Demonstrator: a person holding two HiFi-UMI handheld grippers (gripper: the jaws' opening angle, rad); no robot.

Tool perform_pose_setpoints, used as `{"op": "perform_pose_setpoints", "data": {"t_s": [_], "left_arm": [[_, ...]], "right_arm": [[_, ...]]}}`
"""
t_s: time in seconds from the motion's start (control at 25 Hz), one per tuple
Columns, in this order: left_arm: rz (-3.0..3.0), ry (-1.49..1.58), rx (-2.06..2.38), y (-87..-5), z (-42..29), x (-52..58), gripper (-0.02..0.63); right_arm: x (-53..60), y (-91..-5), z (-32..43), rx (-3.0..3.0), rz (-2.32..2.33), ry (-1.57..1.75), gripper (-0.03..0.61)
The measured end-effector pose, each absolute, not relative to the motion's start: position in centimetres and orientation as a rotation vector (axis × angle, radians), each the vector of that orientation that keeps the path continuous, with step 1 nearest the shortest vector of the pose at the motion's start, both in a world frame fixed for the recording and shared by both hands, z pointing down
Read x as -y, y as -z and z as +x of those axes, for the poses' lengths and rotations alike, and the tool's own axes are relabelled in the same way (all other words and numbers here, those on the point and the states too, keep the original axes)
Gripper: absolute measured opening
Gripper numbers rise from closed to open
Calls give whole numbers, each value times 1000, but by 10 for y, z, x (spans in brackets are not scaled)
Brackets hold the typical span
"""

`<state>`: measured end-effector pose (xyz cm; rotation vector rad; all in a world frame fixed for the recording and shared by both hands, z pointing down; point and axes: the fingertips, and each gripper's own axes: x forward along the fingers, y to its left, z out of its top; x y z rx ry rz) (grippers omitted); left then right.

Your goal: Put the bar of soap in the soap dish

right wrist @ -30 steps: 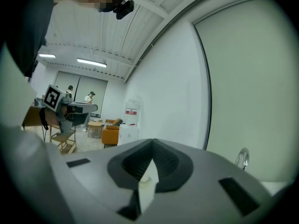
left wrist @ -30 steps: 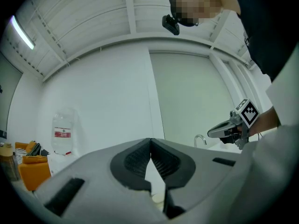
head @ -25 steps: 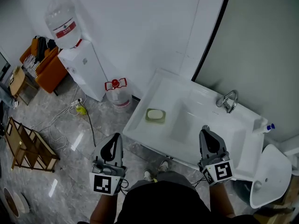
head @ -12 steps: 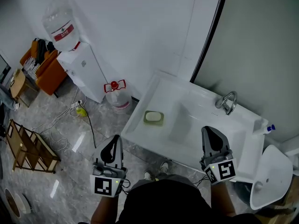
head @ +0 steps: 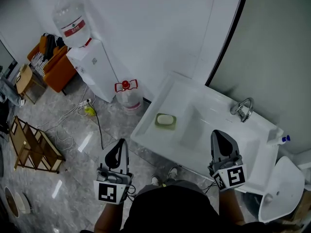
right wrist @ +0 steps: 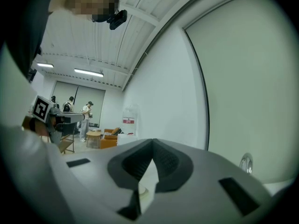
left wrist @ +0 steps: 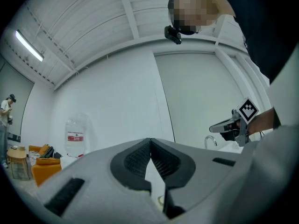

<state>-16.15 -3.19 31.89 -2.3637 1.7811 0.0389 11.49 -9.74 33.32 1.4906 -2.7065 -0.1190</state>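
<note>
A pale bar of soap [head: 166, 119] lies in a green soap dish [head: 158, 124] on the left ledge of the white sink [head: 146, 130]. My left gripper [head: 119, 143] hangs shut and empty over the floor, in front of the sink's left corner and well short of the dish. My right gripper [head: 217, 134] is shut and empty above the sink's near rim, to the right of the basin. In the left gripper view the jaws [left wrist: 150, 141] meet at the tip. In the right gripper view the jaws [right wrist: 152, 142] meet too.
A faucet [head: 244, 108] stands at the sink's far right. A water dispenser [head: 92, 64] and a spare bottle [head: 129, 97] stand left of the sink, with cables on the floor. An orange sofa [head: 51, 67] and a wooden rack [head: 31, 147] lie further left. People [right wrist: 86, 113] stand across the room.
The head view has shifted a little, so the sink sits slightly more to the right. Both grippers stay shut and in about the same place.
</note>
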Motion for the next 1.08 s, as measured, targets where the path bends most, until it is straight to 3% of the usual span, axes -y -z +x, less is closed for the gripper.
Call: {"op": "perform_pose_setpoints", "data": {"t_s": [1.08], "left_arm": [[-2429, -21, -1790, -338, -154, 46, 20]], "right_arm": [[104, -350, 102, 2671, 1390, 164, 11]]}}
